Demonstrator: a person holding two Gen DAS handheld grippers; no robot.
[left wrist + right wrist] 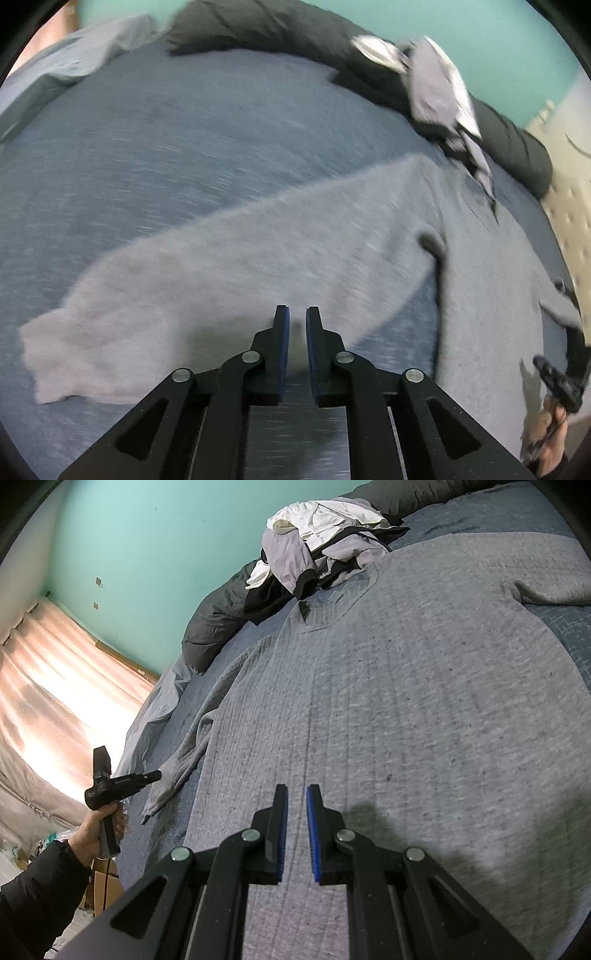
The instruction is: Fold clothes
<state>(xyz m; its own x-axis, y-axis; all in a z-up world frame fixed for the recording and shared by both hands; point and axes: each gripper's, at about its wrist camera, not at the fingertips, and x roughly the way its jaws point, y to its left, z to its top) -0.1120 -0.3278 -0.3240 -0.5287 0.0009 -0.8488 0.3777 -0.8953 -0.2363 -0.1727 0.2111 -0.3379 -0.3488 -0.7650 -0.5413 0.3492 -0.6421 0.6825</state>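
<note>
A grey knit sweater (406, 701) lies flat on the bed, neck toward the wall. In the right wrist view my right gripper (297, 792) hovers over its lower body, fingers nearly together and holding nothing. At the left a hand holds my left gripper (157, 774), fingers together, beside the cuff (162, 794) of the sleeve lying along the body. The left wrist view is motion-blurred. There my left gripper (297, 314) hangs just above an outstretched sleeve (221, 266), a narrow empty slit between its fingers. My right gripper (541, 363) shows at the right edge, held in a hand.
A pile of white, lilac and black clothes (325, 535) sits at the sweater's neck against a dark duvet (214, 620). The blue bed cover (147, 129) stretches left of the sleeve. Teal wall behind, a lit curtain (55, 701), and cardboard boxes (107, 886) beside the bed.
</note>
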